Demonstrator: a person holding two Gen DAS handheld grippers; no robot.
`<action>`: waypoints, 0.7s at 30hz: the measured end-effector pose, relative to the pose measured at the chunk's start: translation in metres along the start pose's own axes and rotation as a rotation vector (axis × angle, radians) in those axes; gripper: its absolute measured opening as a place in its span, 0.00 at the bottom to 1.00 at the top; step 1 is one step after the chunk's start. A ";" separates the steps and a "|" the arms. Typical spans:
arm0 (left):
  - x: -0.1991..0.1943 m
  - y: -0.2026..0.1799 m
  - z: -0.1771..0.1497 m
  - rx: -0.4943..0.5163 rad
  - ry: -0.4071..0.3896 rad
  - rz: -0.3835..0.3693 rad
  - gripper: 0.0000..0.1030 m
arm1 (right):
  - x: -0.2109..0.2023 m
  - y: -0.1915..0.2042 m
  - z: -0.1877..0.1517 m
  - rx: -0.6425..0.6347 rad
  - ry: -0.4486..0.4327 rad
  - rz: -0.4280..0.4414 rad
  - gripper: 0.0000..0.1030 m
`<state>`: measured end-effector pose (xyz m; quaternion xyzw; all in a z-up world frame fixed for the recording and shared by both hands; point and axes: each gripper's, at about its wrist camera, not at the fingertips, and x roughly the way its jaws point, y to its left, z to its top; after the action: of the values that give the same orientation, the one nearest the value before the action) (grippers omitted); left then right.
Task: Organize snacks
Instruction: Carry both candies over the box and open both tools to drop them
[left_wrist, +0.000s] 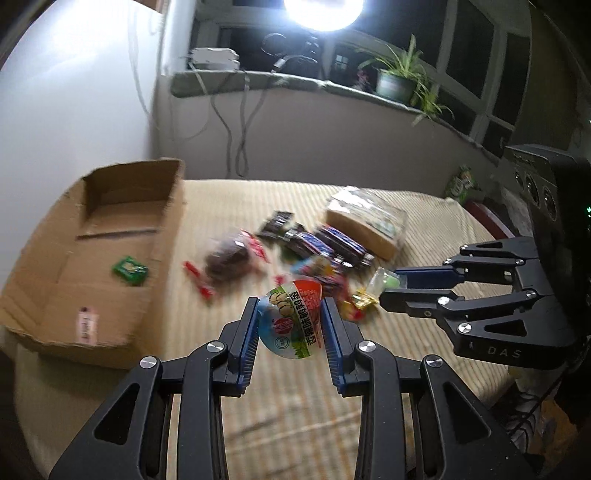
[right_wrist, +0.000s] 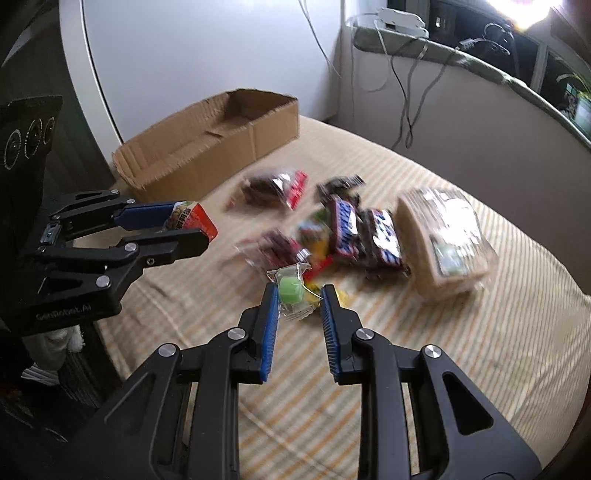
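My left gripper (left_wrist: 290, 314) is shut on a round red, white and green snack packet (left_wrist: 291, 319), held above the striped table; it also shows in the right wrist view (right_wrist: 188, 218). My right gripper (right_wrist: 298, 295) is shut on a clear wrapper with a green candy (right_wrist: 291, 291), just above the snack pile; it also shows in the left wrist view (left_wrist: 386, 280). The open cardboard box (left_wrist: 122, 206) lies to the left with a green packet (left_wrist: 130, 270) inside. The pile holds blue chocolate bars (right_wrist: 384, 232) and dark red packets (right_wrist: 273, 188).
A large clear bag of biscuits (right_wrist: 443, 240) lies at the pile's right. A windowsill with a potted plant (left_wrist: 399, 81), cables and a bright lamp (left_wrist: 321, 11) runs behind the table. A white wall stands behind the box.
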<state>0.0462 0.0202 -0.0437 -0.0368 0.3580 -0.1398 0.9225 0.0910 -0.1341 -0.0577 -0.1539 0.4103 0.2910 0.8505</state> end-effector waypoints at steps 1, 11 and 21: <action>-0.002 0.004 0.001 -0.004 -0.005 0.007 0.30 | 0.000 0.003 0.004 -0.004 -0.004 0.003 0.23; -0.028 0.069 0.006 -0.088 -0.064 0.098 0.30 | 0.018 0.047 0.049 -0.047 -0.040 0.042 0.23; -0.036 0.120 0.010 -0.141 -0.087 0.184 0.30 | 0.042 0.088 0.086 -0.083 -0.065 0.096 0.23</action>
<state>0.0555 0.1450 -0.0330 -0.0746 0.3286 -0.0271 0.9411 0.1091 -0.0063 -0.0395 -0.1597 0.3767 0.3531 0.8414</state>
